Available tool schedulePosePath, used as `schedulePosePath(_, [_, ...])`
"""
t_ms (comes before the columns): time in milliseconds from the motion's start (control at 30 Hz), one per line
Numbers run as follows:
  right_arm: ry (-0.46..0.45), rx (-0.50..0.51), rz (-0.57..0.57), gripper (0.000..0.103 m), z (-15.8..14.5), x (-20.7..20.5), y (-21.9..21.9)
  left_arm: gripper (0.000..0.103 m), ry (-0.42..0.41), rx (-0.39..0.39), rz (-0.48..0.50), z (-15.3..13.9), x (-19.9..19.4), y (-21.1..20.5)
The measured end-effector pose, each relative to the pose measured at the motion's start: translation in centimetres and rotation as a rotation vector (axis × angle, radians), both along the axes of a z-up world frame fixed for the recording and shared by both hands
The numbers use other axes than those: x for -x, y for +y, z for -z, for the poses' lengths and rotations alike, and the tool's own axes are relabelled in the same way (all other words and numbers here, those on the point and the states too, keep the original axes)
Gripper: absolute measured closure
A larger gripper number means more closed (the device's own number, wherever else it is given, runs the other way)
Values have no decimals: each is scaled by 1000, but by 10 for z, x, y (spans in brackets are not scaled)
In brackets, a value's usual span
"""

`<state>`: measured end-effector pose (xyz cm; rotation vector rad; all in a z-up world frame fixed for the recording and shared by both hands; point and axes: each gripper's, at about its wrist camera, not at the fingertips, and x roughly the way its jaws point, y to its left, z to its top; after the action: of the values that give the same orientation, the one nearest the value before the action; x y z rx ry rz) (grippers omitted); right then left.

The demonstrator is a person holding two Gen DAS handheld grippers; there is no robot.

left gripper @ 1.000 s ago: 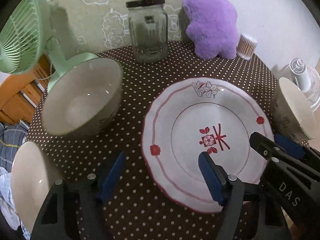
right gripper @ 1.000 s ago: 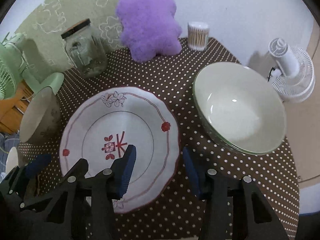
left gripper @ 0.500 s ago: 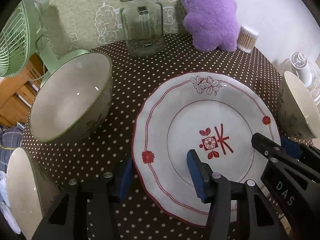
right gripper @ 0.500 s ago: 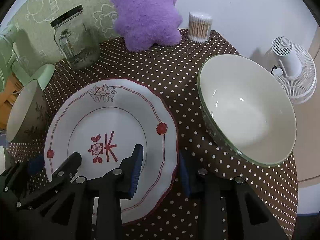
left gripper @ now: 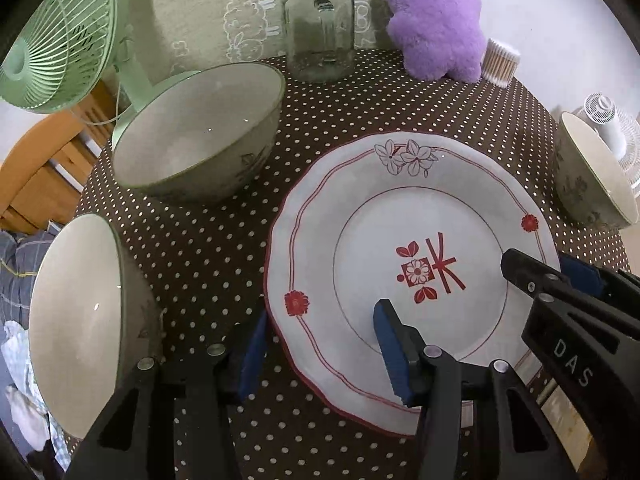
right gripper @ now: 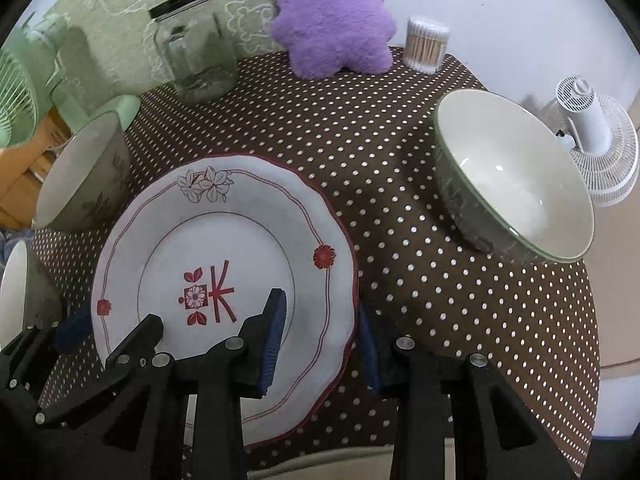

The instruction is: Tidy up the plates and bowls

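Observation:
A white plate (left gripper: 400, 208) with red trim and a red flower mark lies on the brown dotted tablecloth; it also shows in the right wrist view (right gripper: 224, 232). My left gripper (left gripper: 320, 354) is open and straddles the plate's left rim. My right gripper (right gripper: 320, 340) is open and straddles its right rim. A green-rimmed bowl (left gripper: 200, 128) stands left of the plate, another bowl (left gripper: 80, 320) nearer on the left. A third bowl (right gripper: 516, 184) stands right of the plate.
A glass jar (left gripper: 320, 28), a purple plush toy (left gripper: 436, 20) and a tub of cotton swabs (left gripper: 500, 62) stand at the table's back. A green fan (left gripper: 60, 40) is at back left, a white fan (right gripper: 592, 136) at right.
Both grippers have moved forward, so each now straddles a side rim of the plate. The plate and bowls have not moved.

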<state>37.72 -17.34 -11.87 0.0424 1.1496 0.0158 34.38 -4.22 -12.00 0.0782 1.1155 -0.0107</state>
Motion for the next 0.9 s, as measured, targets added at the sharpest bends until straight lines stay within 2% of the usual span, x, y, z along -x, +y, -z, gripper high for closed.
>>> schedulePosePath(233, [3,-2,10,65,4,-14,0,50,-15,12,-31,2,-13,7])
schedulePosePath(633, [-5,16,-5,62,9,-32,6,49,-29,25,-22,6,-30,4])
schedulePosePath(900, [-43,33,-7,62,-13,-17,10,49,-50,45,-5,-12,-25,10])
